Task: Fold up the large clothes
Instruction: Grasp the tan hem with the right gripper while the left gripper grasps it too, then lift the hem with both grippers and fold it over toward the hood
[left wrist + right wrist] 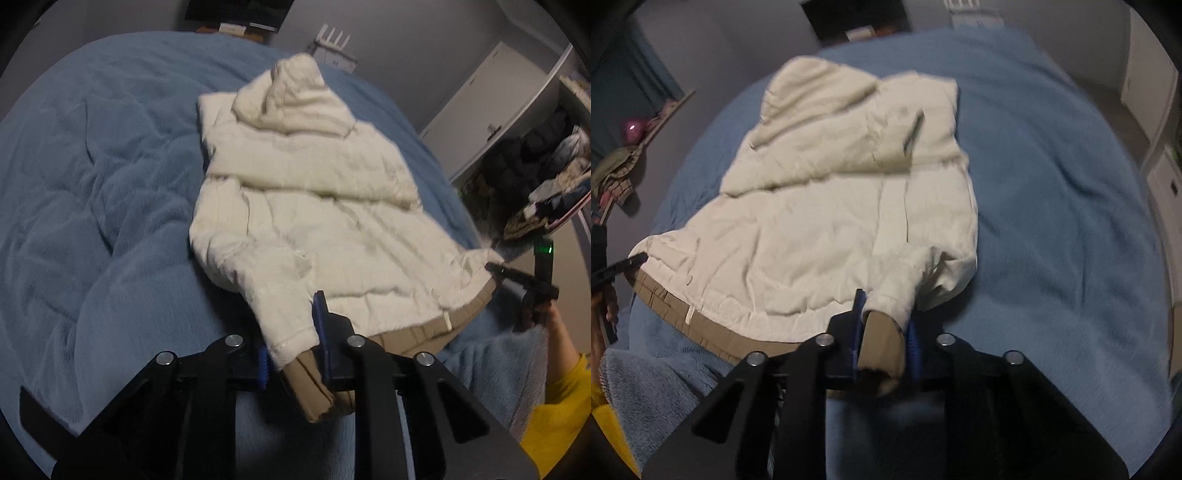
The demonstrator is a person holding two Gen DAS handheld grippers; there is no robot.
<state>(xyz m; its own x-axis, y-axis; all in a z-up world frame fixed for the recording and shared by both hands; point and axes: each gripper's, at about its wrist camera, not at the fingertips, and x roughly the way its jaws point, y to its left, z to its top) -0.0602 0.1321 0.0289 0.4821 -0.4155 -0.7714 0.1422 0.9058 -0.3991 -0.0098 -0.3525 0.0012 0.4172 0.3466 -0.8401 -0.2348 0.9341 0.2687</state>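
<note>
Since each gripper, left (295,354) and right (882,343), pinches only the jacket's (314,206) tan hem (317,387), that bulky padding may slip free on lifting.

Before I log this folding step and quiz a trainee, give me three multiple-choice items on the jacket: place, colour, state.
1. Where does the cream hooded puffer jacket lie?
A. on the blue fleece bed blanket
B. on a wooden floor
C. on a hanger

2. What colour is the jacket's ribbed hem band?
A. red
B. tan
C. black

3. What is the left gripper doing?
A. hanging open above the hood
B. shut on the hem corner
C. resting on a pillow

Key: A, the blanket surrounds the jacket; B, the band is tan; B, both blue pads press on the corner.
</note>
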